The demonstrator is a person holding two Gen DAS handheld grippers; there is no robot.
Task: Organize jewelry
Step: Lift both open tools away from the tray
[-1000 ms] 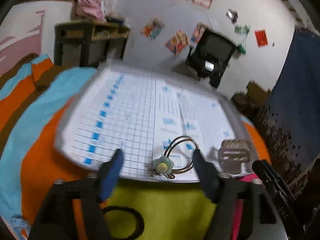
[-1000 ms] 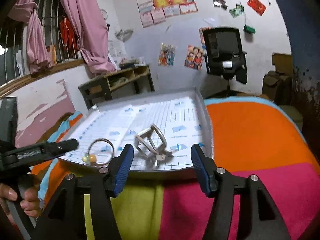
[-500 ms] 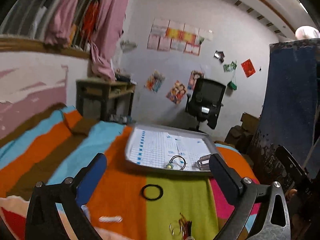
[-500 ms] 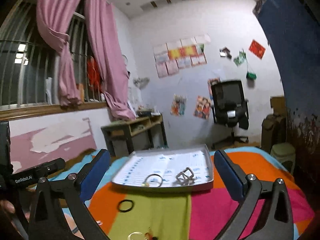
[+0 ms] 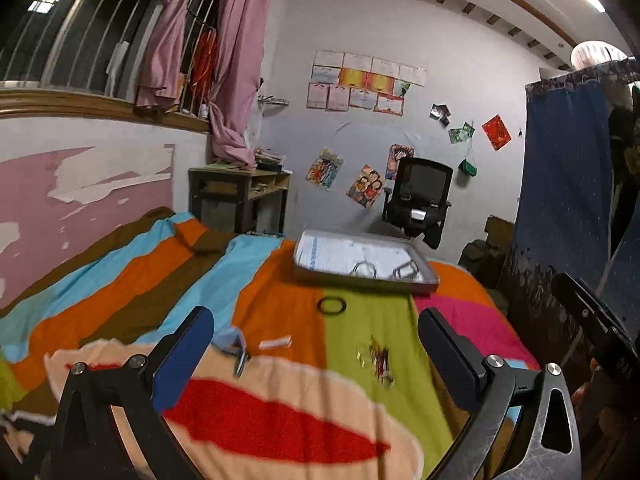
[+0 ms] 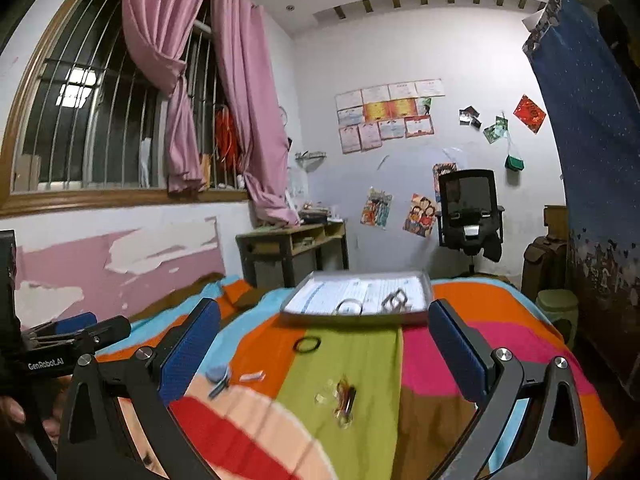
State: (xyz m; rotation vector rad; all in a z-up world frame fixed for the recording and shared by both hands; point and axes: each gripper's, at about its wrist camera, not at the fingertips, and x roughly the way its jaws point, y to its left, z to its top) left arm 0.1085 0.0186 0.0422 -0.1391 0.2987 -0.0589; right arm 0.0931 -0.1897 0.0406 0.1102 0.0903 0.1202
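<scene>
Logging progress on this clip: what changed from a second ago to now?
Both claws, left and right, pulled back from the tray and rose, open and empty; loose pieces on the blanket came into view, like the black ring. The wire bangle and silver piece stayed in the tray.
</scene>
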